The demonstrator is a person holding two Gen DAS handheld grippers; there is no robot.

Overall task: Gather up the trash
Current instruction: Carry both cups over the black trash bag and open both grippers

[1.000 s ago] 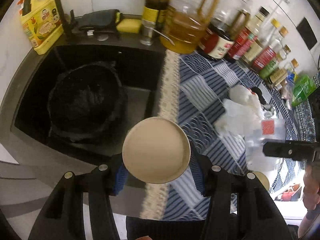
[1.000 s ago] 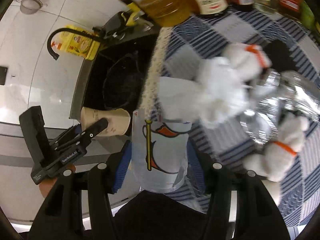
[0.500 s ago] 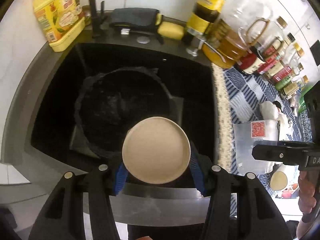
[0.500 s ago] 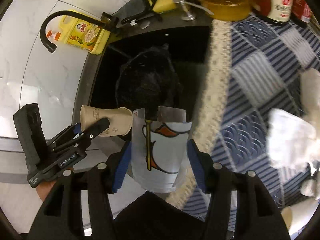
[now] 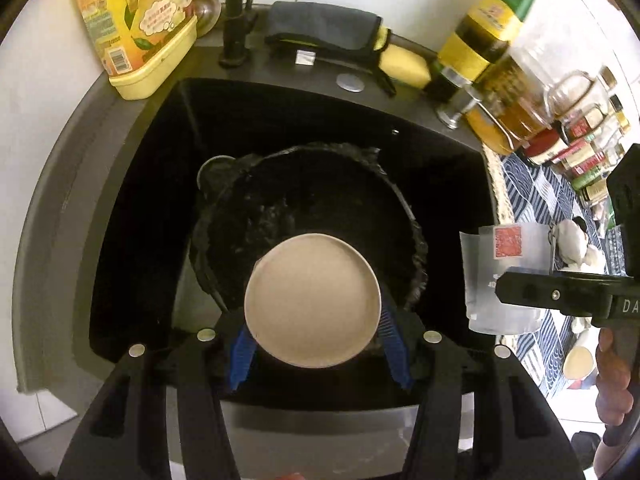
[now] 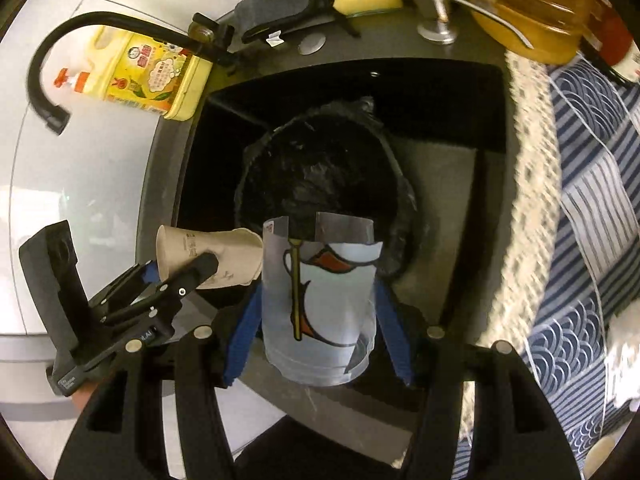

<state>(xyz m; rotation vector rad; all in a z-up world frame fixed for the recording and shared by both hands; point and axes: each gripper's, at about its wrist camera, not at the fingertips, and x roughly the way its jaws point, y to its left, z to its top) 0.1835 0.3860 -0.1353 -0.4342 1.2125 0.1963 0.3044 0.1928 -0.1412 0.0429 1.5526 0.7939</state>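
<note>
Now, at the upper left of the left wrist view, a yellow plastic detergent jug (image 5: 134, 26) stands by the black sink (image 5: 132, 208). Lower centre, the left claw (image 5: 316, 340) pinches a tan paper cup (image 5: 312, 300), its round mouth toward the camera, directly over the black-lined trash bin (image 5: 320, 184) sitting in the sink. At the right edge the right claw (image 5: 500, 292) shows side-on. In the right wrist view it sits at lower centre, clamped on a crumpled translucent plastic cup with a cartoon print (image 6: 320, 304), just short of the bin's rim (the bin looks empty, though its dark liner hides much). Farther right, the blue patterned cloth on the surface (image 6: 592, 200) carries white crumpled tissue (image 5: 576, 236) and another small paper cup (image 5: 578, 362). So both pieces are carried but not yet dropped, and more remains to gather.
</note>
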